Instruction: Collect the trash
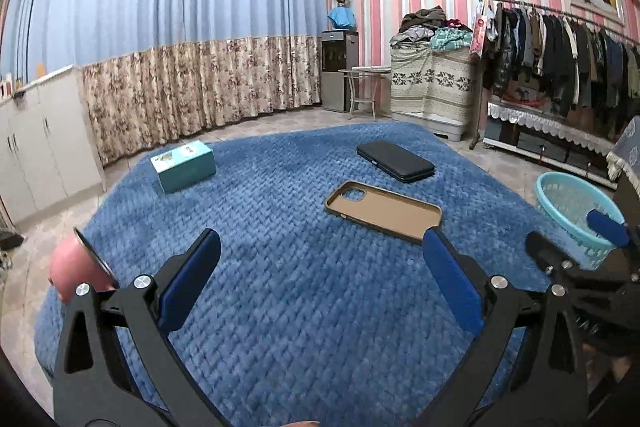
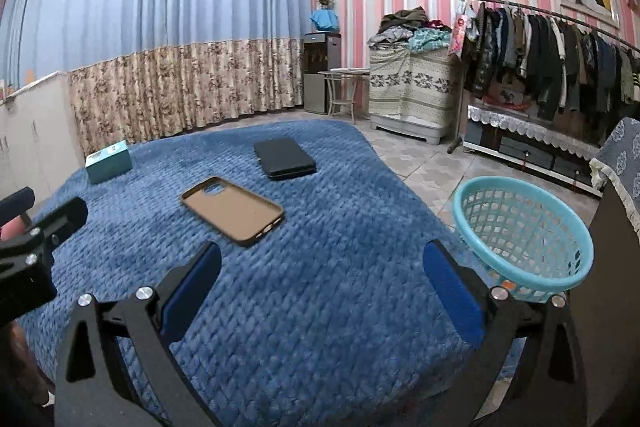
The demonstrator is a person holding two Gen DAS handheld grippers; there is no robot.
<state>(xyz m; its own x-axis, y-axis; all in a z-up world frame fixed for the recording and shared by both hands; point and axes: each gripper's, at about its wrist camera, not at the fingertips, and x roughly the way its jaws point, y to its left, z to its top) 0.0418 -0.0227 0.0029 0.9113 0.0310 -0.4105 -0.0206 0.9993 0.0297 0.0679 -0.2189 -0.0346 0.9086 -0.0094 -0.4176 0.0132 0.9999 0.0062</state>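
On a blue quilted blanket [image 1: 300, 307] lie a phone case [image 1: 384, 211] with its tan inside facing up, a black wallet-like case [image 1: 394, 161] and a teal box [image 1: 184, 165]. A pink can [image 1: 78, 267] with a metal end sits at the blanket's left edge, just outside my left finger. My left gripper [image 1: 322, 241] hovers open and holds nothing, with the phone case just beyond its right fingertip. My right gripper [image 2: 323, 253] is also open and holds nothing. The phone case [image 2: 232, 211] lies ahead of it to the left, and the light blue basket [image 2: 524, 231] stands to its right.
The basket [image 1: 576, 215] stands off the blanket's right edge on the tiled floor. White cabinets [image 1: 36, 147] line the left wall, and a clothes rack [image 2: 560, 55] and a covered cabinet [image 2: 408, 87] stand at the back right. My left gripper [image 2: 40, 211] shows at the right wrist view's left edge.
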